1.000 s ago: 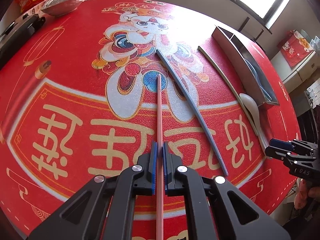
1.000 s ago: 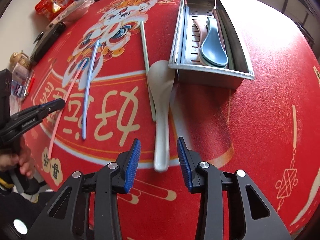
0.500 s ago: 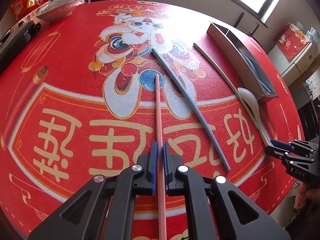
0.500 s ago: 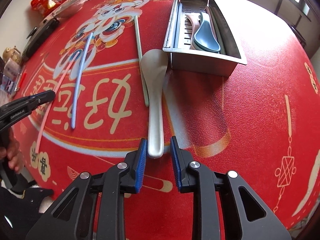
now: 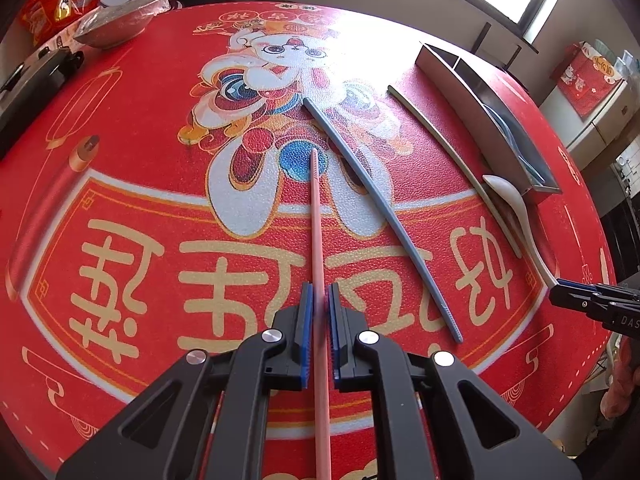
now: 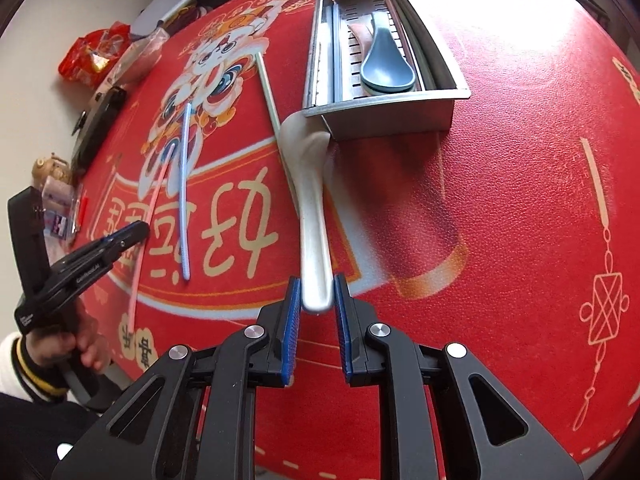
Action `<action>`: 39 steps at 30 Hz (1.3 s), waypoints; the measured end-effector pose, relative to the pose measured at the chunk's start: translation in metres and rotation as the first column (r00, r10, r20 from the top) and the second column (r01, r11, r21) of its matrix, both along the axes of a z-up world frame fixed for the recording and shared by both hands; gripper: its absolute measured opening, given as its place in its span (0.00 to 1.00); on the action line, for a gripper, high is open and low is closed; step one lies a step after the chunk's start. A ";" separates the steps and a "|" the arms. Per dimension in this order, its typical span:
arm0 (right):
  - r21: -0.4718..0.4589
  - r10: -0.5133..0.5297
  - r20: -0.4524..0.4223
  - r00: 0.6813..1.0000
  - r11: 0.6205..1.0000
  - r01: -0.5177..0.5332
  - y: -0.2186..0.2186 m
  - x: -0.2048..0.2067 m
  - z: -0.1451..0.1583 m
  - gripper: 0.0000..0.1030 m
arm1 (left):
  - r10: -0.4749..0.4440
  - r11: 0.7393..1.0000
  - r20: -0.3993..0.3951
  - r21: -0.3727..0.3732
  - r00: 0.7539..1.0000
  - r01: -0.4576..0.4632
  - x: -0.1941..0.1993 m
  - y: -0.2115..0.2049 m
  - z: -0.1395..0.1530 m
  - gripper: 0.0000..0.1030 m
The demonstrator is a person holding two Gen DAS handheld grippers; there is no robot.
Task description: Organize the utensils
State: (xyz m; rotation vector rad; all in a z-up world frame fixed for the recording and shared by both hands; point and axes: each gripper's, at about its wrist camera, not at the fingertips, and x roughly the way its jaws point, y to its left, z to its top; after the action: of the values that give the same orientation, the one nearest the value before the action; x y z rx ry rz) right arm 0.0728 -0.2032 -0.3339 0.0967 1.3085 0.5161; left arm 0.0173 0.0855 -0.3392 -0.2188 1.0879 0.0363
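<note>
My left gripper [image 5: 319, 300] is shut on a pink chopstick [image 5: 316, 216] that points away over the red mat. A blue chopstick [image 5: 376, 208] and a green chopstick [image 5: 448, 152] lie to its right. My right gripper [image 6: 317, 292] is shut on the handle end of a white spoon [image 6: 308, 184], whose bowl rests against the front corner of the metal utensil tray [image 6: 384, 116]. The tray holds a blue spoon [image 6: 386, 66] and a brown one. The left gripper also shows in the right wrist view [image 6: 136, 234], the right gripper in the left wrist view [image 5: 560, 294].
A round table carries the red printed mat [image 6: 500, 200]. At its far left edge are a black case [image 5: 32, 84], a wrapped bowl [image 5: 116, 24] and a snack bag [image 5: 44, 0]. A window and a cabinet stand beyond the table.
My right gripper moved forward and closed on the white spoon's handle; the spoon tilted with its bowl against the tray. My left gripper kept its hold on the pink chopstick and rose a little.
</note>
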 end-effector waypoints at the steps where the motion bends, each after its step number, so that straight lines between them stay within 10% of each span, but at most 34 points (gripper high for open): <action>1: -0.007 -0.001 0.002 1.000 1.000 0.001 -0.001 0.000 0.000 0.17 | -0.002 1.000 0.001 0.004 1.000 0.002 0.000 -0.001 0.000 0.11; 17: -0.103 -0.092 0.036 0.995 0.990 0.096 -0.025 0.014 -0.004 0.19 | -0.017 1.000 0.003 0.004 1.000 0.017 0.002 -0.008 0.001 0.05; 25: -0.228 0.133 0.197 0.971 0.970 -0.087 0.020 0.020 0.010 0.23 | 0.009 1.000 0.024 -0.004 1.000 -0.009 -0.003 -0.002 0.006 0.05; 29: -0.306 0.249 0.285 0.925 0.939 -0.158 0.049 0.022 0.011 0.47 | 0.015 1.000 0.037 -0.010 0.999 -0.015 -0.007 0.000 0.009 0.05; 39: -0.350 0.278 0.289 0.916 0.921 -0.169 0.060 0.034 -0.006 0.30 | 0.061 0.998 0.067 -0.034 0.996 -0.059 -0.019 0.017 0.019 0.05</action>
State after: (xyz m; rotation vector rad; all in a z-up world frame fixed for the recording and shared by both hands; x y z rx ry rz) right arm 0.1072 -0.1428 -0.3398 -0.4042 1.0555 0.4858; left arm -0.0020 0.1026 -0.3198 -0.2799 1.0146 0.0643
